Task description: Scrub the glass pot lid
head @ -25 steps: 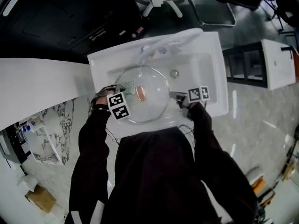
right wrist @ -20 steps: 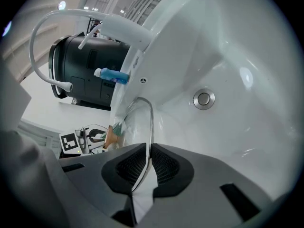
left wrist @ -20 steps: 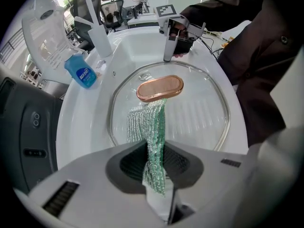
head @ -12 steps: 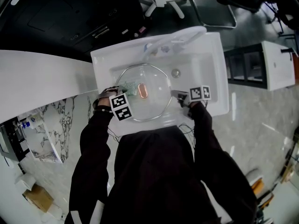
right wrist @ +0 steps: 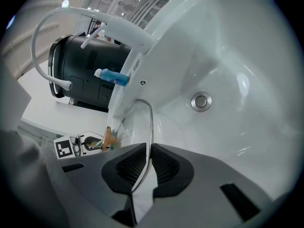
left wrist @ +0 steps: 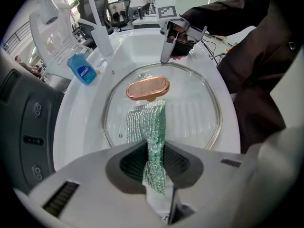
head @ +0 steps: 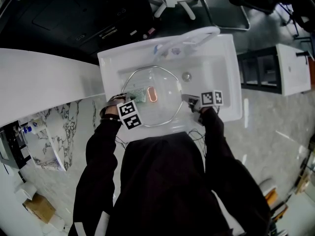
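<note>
We are standing over a white sink (head: 232, 77), and the glass pot lid (head: 166, 108) lies in its basin. It fills the left and middle of the bowl, reaching close to the near edge. The drain (right wrist: 201, 101) sits bare beyond the lid, towards the basin's far right.

Our left gripper (left wrist: 155, 166) comes in from the sink's left near side. Its jaws are pinched nearly together on a green mesh scouring cloth (left wrist: 146, 123). The cloth's held end stands up between the dark pads. Its free end spreads forward over the glass and lies flat against it, and its far edge touches the copper-coloured knob (left wrist: 147, 88) at the lid's centre. So the lid is straight ahead of this gripper and just below it, with only the cloth touching the glass.

Our right gripper (right wrist: 148, 169) meets the lid from the opposite side, at its right rim. Its jaws are drawn narrow and clamp the metal rim between the ribbed pads. From there the rim curves up and away towards the left gripper.

At the sink's far edge a white tap (right wrist: 116, 23) arches over the basin. A blue bottle (left wrist: 82, 69) stands beside its base on the ledge.
</note>
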`<state>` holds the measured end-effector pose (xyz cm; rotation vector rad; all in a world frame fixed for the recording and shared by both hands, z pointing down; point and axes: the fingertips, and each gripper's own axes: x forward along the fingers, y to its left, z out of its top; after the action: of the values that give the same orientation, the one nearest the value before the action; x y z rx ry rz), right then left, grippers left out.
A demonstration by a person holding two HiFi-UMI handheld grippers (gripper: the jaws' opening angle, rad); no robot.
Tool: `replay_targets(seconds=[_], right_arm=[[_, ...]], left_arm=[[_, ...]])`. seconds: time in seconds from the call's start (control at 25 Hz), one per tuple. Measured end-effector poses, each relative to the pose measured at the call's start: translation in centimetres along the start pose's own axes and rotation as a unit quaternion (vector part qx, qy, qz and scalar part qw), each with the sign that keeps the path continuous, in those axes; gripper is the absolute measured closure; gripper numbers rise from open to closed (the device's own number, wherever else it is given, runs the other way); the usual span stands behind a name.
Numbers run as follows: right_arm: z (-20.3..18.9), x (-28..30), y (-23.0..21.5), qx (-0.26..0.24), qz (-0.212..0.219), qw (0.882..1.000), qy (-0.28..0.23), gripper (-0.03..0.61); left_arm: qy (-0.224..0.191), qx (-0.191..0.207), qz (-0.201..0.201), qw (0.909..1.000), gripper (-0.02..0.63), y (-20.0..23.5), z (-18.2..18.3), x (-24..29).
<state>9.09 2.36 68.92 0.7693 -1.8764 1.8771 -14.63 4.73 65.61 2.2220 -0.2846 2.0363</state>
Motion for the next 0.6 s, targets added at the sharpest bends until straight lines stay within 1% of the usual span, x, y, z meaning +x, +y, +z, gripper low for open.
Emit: replay_targets(seconds=[0.12, 0.32, 0.44, 0.6], right_arm=[[0.1, -0.1, 0.1, -0.001, 0.001, 1.000, -0.006, 0.545], [0.1, -0.2, 0.1, 0.000, 0.006, 1.000, -0.008, 0.545], [0.1, -0.3, 0.2, -0.001, 0.010, 1.000, -0.011, 0.546], [0.1, -0.4, 0.1, -0.005, 0.004, 1.000, -0.012, 0.546]], left_arm=[[-0.003, -0.011, 0.001, 0.9999, 0.541, -0.4, 0.0, 0.0], [-0.005, -0.042, 0.001, 0.9991, 0.541, -1.5, 0.1, -0.2], [-0.010, -0.066, -0.001, 0.9978, 0.541, -2.3, 0.3, -0.4], [-0.019, -0.101, -0.004, 0.9947, 0.541, -3.1, 0.4, -0.4]])
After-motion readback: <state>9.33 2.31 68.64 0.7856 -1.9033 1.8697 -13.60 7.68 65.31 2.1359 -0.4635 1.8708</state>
